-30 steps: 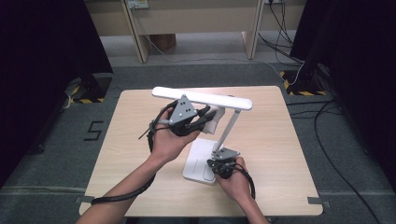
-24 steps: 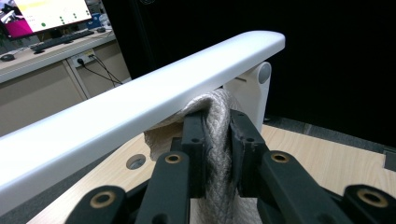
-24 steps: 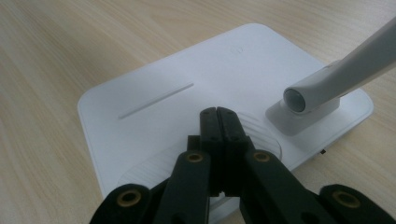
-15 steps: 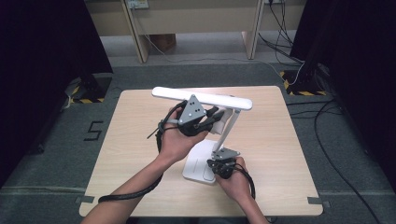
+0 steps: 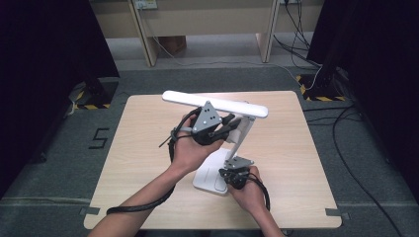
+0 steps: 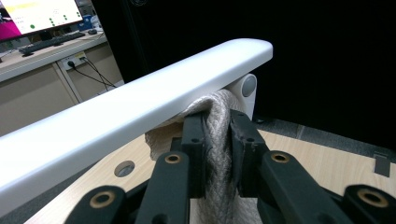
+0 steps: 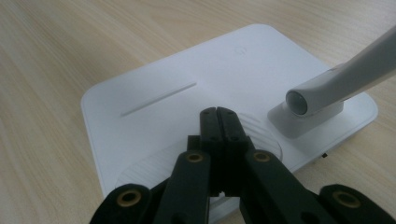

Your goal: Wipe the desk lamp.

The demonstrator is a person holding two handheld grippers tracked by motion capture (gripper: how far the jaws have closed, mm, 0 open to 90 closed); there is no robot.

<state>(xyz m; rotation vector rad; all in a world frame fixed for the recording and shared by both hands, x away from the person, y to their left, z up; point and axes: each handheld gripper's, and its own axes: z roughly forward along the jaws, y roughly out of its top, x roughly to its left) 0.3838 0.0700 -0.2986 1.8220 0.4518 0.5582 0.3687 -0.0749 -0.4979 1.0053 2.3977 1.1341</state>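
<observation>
A white desk lamp stands on the wooden table, its long head (image 5: 215, 103) raised on a slanted arm (image 5: 242, 140) above a flat base (image 5: 210, 175). My left gripper (image 5: 232, 122) sits just under the head near the hinge, shut on a whitish woven cloth (image 6: 217, 140). The cloth bunches up against the underside of the head (image 6: 140, 102) in the left gripper view. My right gripper (image 5: 233, 174) is shut with nothing between its jaws. Its tips (image 7: 218, 114) point down at the base (image 7: 187, 84), over a round ridged patch beside the foot of the arm (image 7: 345, 81).
The light wood table (image 5: 143, 148) stands on grey carpet. Desk legs and cables lie beyond its far edge, and dark curtains hang on both sides. A cable trails from the left gripper back along the forearm.
My left gripper has slid slightly right along the underside of the lamp head, toward the hinge. The right gripper has stayed on the base.
</observation>
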